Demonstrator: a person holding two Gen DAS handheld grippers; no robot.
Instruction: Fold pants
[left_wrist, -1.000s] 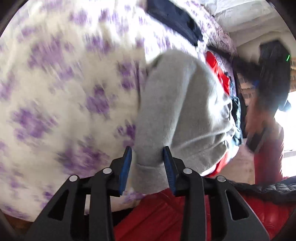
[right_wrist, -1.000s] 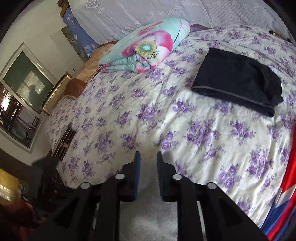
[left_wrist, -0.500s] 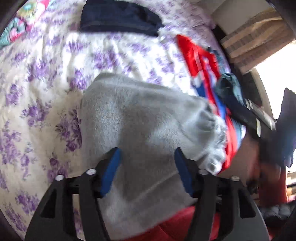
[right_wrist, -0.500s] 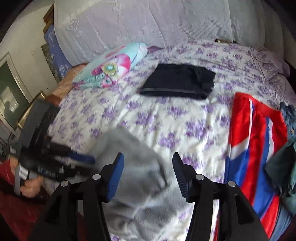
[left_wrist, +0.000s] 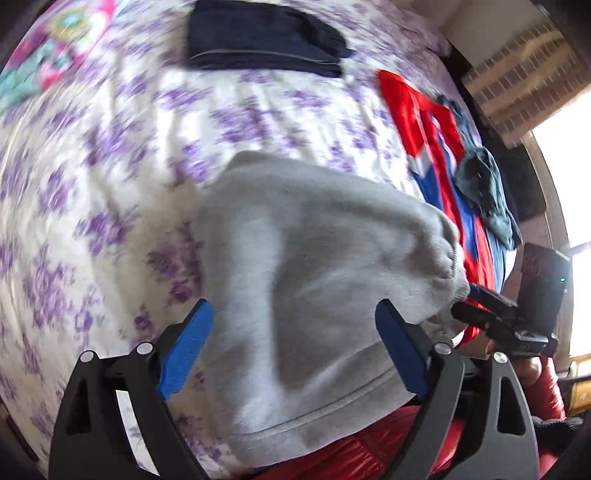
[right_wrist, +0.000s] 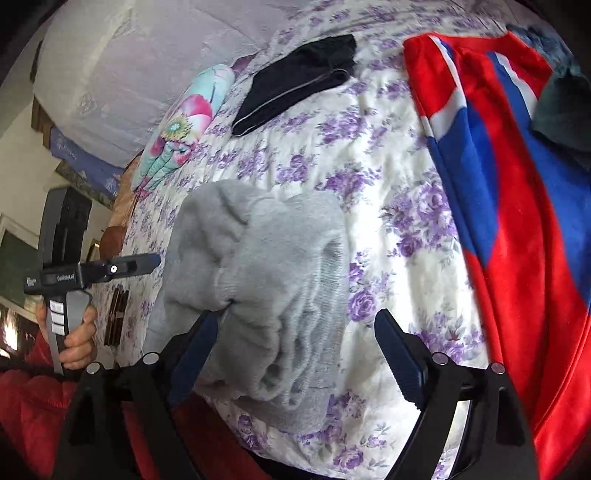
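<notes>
One grey pants (left_wrist: 314, 266), folded into bundle, lying on floral bedspread (left_wrist: 110, 177) at near edge of bed. Two grippers: left gripper (left_wrist: 293, 343) jaws wide, just been opening, pants below gap, pads not pressing; right gripper (right_wrist: 293, 354) likewise wide, just been opening, left pad against cloth fold, possibly only touching. One dark folded garment (right_wrist: 295, 85) farther back. One red-blue cloth (right_wrist: 498, 166) at right, cut off by frame. One floral pillow (right_wrist: 181, 125). Left view blurred.
</notes>
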